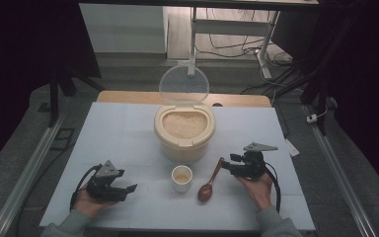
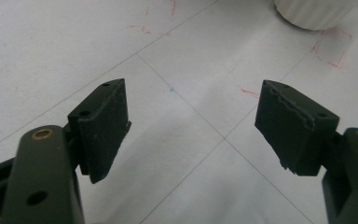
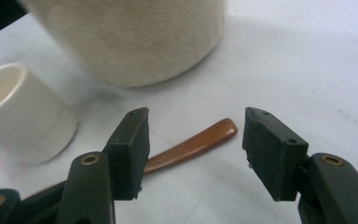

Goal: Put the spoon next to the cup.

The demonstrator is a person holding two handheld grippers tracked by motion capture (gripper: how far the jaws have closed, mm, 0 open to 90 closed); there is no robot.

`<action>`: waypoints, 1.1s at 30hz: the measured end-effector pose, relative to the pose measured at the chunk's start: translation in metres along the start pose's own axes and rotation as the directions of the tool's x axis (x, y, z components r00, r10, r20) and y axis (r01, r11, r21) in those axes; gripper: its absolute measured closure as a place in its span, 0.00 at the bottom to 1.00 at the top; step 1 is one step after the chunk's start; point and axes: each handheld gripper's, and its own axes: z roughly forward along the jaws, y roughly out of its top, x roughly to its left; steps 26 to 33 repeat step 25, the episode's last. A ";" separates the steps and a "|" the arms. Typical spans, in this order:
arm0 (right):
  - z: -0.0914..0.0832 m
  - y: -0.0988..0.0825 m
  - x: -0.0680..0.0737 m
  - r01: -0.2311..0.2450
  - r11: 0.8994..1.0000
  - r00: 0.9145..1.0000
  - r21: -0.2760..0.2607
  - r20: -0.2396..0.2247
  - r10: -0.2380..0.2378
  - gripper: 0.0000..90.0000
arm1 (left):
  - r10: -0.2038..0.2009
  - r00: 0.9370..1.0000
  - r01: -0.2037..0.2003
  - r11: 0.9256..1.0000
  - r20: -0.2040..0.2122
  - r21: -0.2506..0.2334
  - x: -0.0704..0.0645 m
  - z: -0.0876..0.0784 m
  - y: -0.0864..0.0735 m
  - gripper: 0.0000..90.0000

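The white surface (image 1: 118,133) is seen laid over a wooden tabletop (image 1: 128,96), whose edge shows at the far side, w/ faint grid lines and red pen marks (image 2: 328,51) noted close up. Grey floor (image 1: 24,123) is seen on both sides, crossed by metal rails (image 1: 27,168) at left and right, and dark curtains (image 1: 24,44) are hung to either side. Behind, a white desk frame (image 1: 227,27) and loose cables (image 1: 227,47) are lit more brightly than the rest.

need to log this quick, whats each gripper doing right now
left gripper: open, nothing between its jaws.
right gripper: open, holding nothing; the wooden spoon lies on the table beyond its jaws.
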 end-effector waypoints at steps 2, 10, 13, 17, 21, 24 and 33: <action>-0.007 -0.003 0.002 0.026 1.000 1.000 -0.009 -0.008 -0.026 0.45 | 0.001 1.000 -0.001 1.000 -0.001 -0.001 0.000 0.000 0.000 0.28; -0.034 -0.016 0.004 0.092 0.995 0.995 -0.049 -0.021 -0.093 0.45 | -0.005 1.000 0.005 1.000 -0.003 -0.012 0.000 -0.002 0.000 0.28; -0.044 -0.021 0.003 0.113 0.992 0.993 -0.053 -0.022 -0.114 0.46 | -0.005 1.000 0.005 1.000 -0.003 -0.016 0.000 -0.002 0.000 0.28; -0.053 -0.027 0.002 0.142 0.988 0.990 -0.057 -0.015 -0.143 0.46 | -0.005 1.000 0.005 1.000 -0.003 -0.023 0.001 -0.003 0.000 0.28; -0.058 -0.032 0.001 0.159 0.986 0.987 -0.051 -0.006 -0.160 0.46 | -0.011 1.000 0.011 1.000 -0.002 -0.028 0.001 -0.004 0.000 0.28; -0.059 -0.034 -0.001 0.165 0.985 0.986 -0.045 -0.002 -0.166 0.46 | -0.015 1.000 0.015 0.999 -0.003 -0.033 0.002 -0.005 0.000 0.28; -0.059 -0.034 -0.001 0.166 0.985 0.986 -0.048 -0.008 -0.167 0.46 | -0.015 1.000 0.015 0.999 -0.002 -0.035 0.002 -0.006 0.000 0.28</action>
